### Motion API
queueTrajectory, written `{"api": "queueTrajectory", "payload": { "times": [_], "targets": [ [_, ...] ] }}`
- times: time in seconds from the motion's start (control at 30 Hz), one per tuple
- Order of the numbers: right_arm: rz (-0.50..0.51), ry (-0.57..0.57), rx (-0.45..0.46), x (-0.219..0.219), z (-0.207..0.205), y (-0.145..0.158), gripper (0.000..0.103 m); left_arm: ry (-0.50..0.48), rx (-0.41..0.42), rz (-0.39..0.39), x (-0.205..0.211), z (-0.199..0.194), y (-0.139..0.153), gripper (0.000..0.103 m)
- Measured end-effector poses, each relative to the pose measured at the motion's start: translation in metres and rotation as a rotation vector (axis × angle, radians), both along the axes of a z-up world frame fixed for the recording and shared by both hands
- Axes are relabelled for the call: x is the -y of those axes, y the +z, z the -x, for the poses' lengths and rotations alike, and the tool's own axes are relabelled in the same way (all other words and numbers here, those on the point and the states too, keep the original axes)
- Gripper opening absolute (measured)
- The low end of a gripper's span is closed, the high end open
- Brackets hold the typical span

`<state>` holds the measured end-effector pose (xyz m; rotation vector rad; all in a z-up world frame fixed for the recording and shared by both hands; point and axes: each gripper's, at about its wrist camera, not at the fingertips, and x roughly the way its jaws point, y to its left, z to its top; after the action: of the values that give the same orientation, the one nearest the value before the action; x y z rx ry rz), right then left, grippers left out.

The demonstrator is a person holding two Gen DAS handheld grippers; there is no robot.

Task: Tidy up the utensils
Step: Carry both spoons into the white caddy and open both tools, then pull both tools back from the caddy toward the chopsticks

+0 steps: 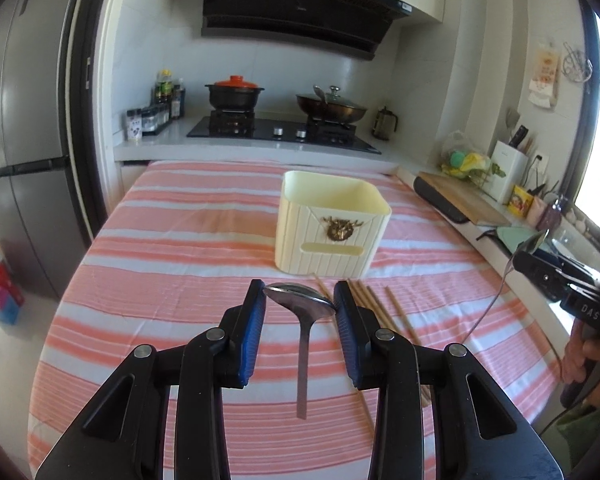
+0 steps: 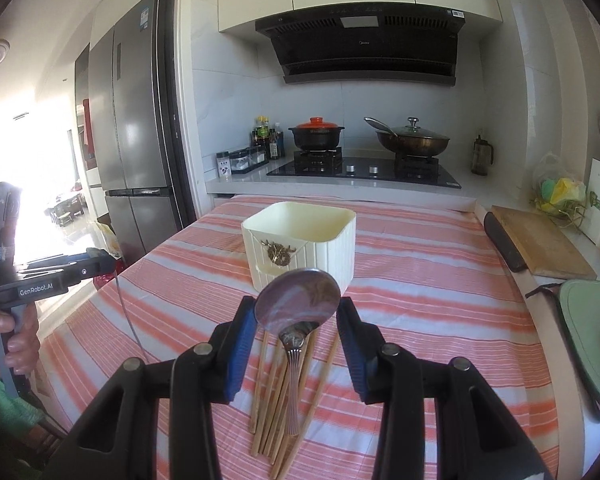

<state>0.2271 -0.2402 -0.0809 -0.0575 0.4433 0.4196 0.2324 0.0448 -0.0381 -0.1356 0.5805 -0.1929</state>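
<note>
My left gripper [image 1: 300, 294] is shut on the bowl of a metal spoon [image 1: 302, 360], whose handle hangs straight down above the striped cloth. My right gripper [image 2: 298, 310] is shut on the bowl of a second, ornate spoon [image 2: 296, 300], its handle also hanging. Both are lifted just in front of the cream utensil holder [image 1: 332, 224] [image 2: 300, 240], which stands open-topped in the middle of the table. Several wooden chopsticks [image 1: 400, 314] [image 2: 268, 400] lie on the cloth below. In the left wrist view the right gripper [image 1: 520, 258] shows at the right edge; the left gripper [image 2: 108, 260] shows at the left edge of the right wrist view.
The table carries a pink-and-white striped cloth [image 1: 180, 248]. Behind it is a hob with a red-lidded pot [image 1: 234, 94] and a lidded wok [image 1: 332, 106]. A wooden cutting board [image 2: 540, 240] and a green tray [image 2: 592, 328] lie on the right counter. A grey fridge [image 2: 132, 128] stands left.
</note>
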Motion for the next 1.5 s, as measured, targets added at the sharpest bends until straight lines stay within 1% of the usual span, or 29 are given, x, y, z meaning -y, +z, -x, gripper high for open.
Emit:
{"api": "queueTrajectory", "payload": {
  "times": [0.13,0.3,0.4,0.53,0.6,0.67,0.73,0.83,0.93,1.07,1.17,1.23,1.27,1.3,1.33,1.4,1.43,1.5],
  "targets": [
    [-0.022,0.009,-0.002,0.000,-0.012,0.019,0.042,-0.007,-0.002,0.015,-0.006,-0.014,0.018,0.035],
    [-0.051,0.019,0.007,-0.005,-0.041,0.053,0.042,-0.041,0.017,0.038,-0.009,-0.044,0.056,0.035],
    [-0.051,0.023,0.025,-0.013,-0.067,0.076,0.042,-0.049,0.046,0.033,-0.006,-0.073,0.084,0.035],
    [-0.069,0.020,0.038,-0.025,-0.109,0.102,0.042,-0.037,0.086,0.020,0.002,-0.121,0.116,0.035],
    [-0.079,0.007,0.054,-0.032,-0.133,0.111,0.042,-0.021,0.103,0.016,0.008,-0.148,0.124,0.035],
    [-0.083,-0.011,0.076,-0.039,-0.155,0.116,0.042,-0.001,0.106,0.022,0.011,-0.177,0.126,0.035],
    [-0.095,-0.023,0.089,-0.043,-0.177,0.112,0.042,0.016,0.091,0.039,0.014,-0.205,0.119,0.035],
    [-0.099,-0.041,0.064,-0.051,-0.211,0.095,0.042,0.036,0.029,0.051,0.019,-0.241,0.092,0.035],
    [-0.090,-0.053,-0.020,-0.056,-0.245,0.065,0.042,0.042,-0.064,0.043,0.026,-0.272,0.054,0.035],
    [-0.054,-0.071,-0.140,-0.058,-0.280,0.024,0.042,0.040,-0.175,0.010,0.039,-0.299,0.007,0.035],
    [-0.025,-0.091,-0.218,-0.059,-0.300,-0.001,0.042,0.038,-0.230,-0.021,0.047,-0.312,-0.015,0.035],
    [-0.014,-0.095,-0.245,-0.060,-0.310,-0.007,0.042,0.041,-0.253,-0.043,0.052,-0.319,-0.022,0.036],
    [-0.007,-0.101,-0.263,-0.060,-0.315,-0.008,0.043,0.050,-0.262,-0.050,0.053,-0.320,-0.022,0.043],
    [-0.006,-0.105,-0.288,-0.061,-0.319,-0.007,0.044,0.059,-0.271,-0.049,0.052,-0.320,-0.020,0.054],
    [-0.011,-0.105,-0.308,-0.060,-0.322,-0.006,0.052,0.067,-0.263,-0.039,0.050,-0.317,-0.014,0.058],
    [-0.028,-0.095,-0.313,-0.056,-0.315,0.007,0.055,0.071,-0.216,-0.010,0.042,-0.303,0.004,0.071],
    [-0.032,-0.084,-0.303,-0.054,-0.308,0.014,0.055,0.072,-0.188,-0.003,0.036,-0.290,0.016,0.075],
    [-0.027,-0.066,-0.285,-0.047,-0.285,0.032,0.055,0.076,-0.132,-0.001,0.023,-0.263,0.038,0.086]
  ]
}}
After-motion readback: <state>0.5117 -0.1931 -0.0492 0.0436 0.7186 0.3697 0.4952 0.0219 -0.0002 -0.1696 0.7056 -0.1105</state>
